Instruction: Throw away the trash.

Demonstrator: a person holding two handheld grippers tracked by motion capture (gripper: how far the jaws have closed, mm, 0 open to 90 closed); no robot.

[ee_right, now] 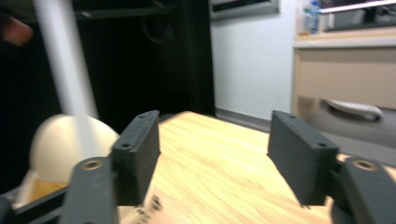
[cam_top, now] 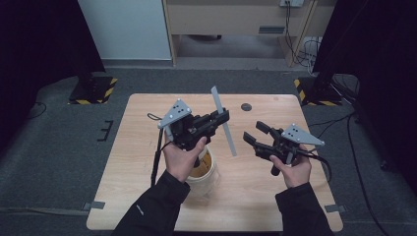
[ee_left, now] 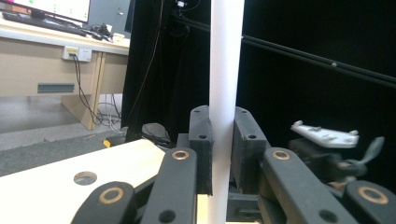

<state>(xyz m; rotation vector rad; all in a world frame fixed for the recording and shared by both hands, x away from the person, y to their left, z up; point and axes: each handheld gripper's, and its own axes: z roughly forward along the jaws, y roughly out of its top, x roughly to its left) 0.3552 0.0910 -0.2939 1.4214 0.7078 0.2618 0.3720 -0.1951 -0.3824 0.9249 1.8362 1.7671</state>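
Observation:
A long, flat, pale grey strip (cam_top: pixel 223 123) is held above the wooden table (cam_top: pixel 147 123), tilted a little from upright. My left gripper (cam_top: pixel 223 118) is shut on its middle. In the left gripper view the strip (ee_left: pixel 225 60) rises white and upright between the closed jaws of the left gripper (ee_left: pixel 223 122). My right gripper (cam_top: pixel 253 132) is held open to the right of the strip, apart from it, with nothing between its jaws. In the right gripper view the right gripper (ee_right: pixel 215 140) is wide open, and the blurred strip (ee_right: pixel 65 60) stands at the far left.
A white tub (cam_top: pixel 209 172) with a yellowish inside sits on the table under my left hand; in the right gripper view the tub (ee_right: pixel 56 142) is at the left. A round hole (cam_top: pixel 246 106) is in the table's far side. Black stands with striped bases (cam_top: pixel 93 88) flank the table.

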